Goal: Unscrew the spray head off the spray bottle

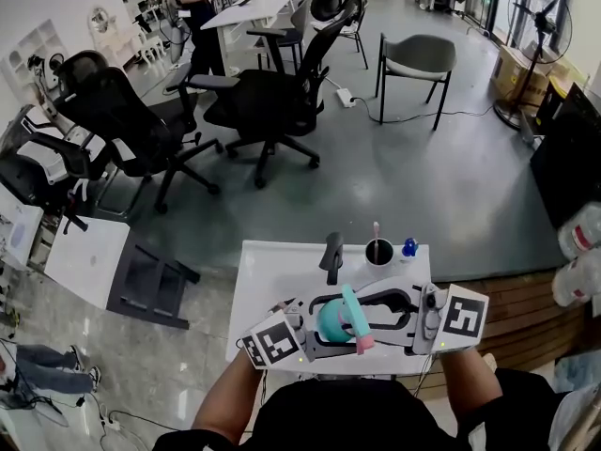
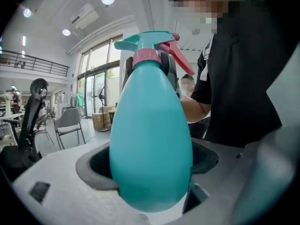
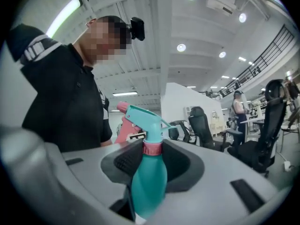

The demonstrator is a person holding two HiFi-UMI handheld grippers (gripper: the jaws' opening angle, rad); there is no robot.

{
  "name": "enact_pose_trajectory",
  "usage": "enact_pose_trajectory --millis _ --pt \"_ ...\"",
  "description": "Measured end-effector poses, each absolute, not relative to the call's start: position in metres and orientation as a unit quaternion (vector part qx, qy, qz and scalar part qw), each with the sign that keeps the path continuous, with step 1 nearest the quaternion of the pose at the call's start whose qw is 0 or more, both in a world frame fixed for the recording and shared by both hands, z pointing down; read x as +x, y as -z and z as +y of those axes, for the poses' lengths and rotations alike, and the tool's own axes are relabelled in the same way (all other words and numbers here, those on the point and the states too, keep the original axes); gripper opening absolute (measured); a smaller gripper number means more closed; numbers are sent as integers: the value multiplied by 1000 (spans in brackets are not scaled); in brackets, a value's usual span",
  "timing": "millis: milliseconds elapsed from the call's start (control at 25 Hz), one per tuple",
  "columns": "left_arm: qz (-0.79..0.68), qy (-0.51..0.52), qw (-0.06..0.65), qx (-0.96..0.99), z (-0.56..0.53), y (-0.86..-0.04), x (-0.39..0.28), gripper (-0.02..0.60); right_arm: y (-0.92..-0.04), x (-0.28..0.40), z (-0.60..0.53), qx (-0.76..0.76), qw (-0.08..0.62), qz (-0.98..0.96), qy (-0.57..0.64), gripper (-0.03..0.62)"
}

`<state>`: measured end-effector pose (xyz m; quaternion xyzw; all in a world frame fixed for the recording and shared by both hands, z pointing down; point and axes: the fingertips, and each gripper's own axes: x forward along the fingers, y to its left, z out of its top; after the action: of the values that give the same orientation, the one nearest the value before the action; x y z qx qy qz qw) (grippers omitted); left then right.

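Observation:
I hold a teal spray bottle (image 1: 331, 320) between both grippers, just above the near edge of the white table (image 1: 268, 275). Its teal spray head (image 1: 351, 305) has a pink trigger (image 1: 364, 344) and a pink collar (image 3: 152, 147). In the left gripper view the bottle's wide body (image 2: 151, 139) fills the space between the jaws, and my left gripper (image 2: 150, 170) is shut on it. My right gripper (image 3: 152, 154) comes from the other side, with its dark pads closed on the pink collar below the spray head (image 3: 143, 118). In the head view the left gripper (image 1: 322, 332) and right gripper (image 1: 364, 314) face each other.
At the table's far edge stand a black cup (image 1: 379, 251) with a pink stick in it, a small blue object (image 1: 408, 247) and a black tool (image 1: 331, 252). Black office chairs (image 1: 272, 101) crowd the grey floor beyond. Wooden boards (image 1: 531, 313) lie to the right.

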<state>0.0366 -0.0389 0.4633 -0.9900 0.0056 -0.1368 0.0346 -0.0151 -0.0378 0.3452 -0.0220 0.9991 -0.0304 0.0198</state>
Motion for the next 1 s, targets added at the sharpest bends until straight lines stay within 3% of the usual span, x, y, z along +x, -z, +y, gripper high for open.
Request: enact_pose_trajectory --millis 400,1000 --pt "-102 122 35 -987 -3 -454 38 430 -339 -13 -12 73 37 996 33 136" --pt "188 139 20 -972 -105 -457 12 430 -346 -15 -77 -149 45 988 12 190"
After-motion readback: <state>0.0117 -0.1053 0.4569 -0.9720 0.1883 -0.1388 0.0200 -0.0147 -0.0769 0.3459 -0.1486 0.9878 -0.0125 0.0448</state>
